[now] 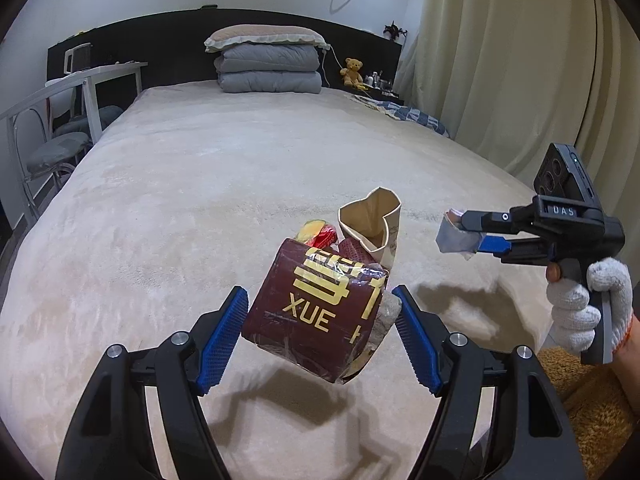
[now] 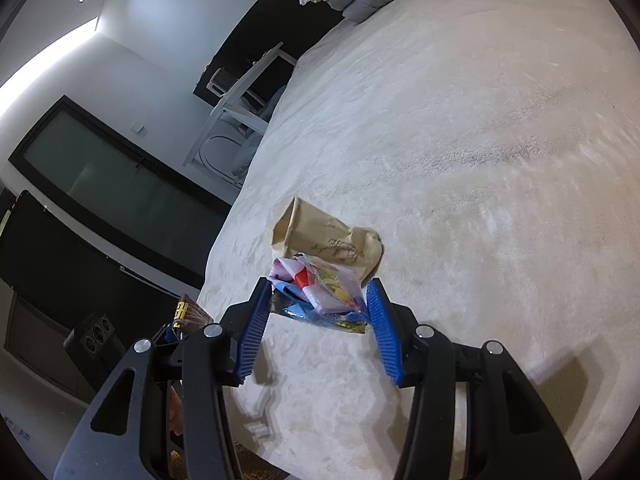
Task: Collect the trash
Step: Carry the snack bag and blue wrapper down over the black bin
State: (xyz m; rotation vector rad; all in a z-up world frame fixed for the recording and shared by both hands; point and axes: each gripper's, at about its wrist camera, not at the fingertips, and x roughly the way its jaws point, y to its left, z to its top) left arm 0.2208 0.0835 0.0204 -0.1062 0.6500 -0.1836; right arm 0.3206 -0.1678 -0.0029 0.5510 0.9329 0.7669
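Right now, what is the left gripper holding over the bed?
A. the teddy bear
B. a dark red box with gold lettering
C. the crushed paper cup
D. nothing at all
B: in the left wrist view the left gripper has its blue pads pressed on both sides of the dark red box, lifted clear of the bed, while the paper cup lies beyond it.

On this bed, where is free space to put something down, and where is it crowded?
The bed is bare between the folded quilts and the paper cup, and along its chair-side edge. Crowded: near the cup and wrappers, where the left gripper holds a box and the right gripper a wrapper.
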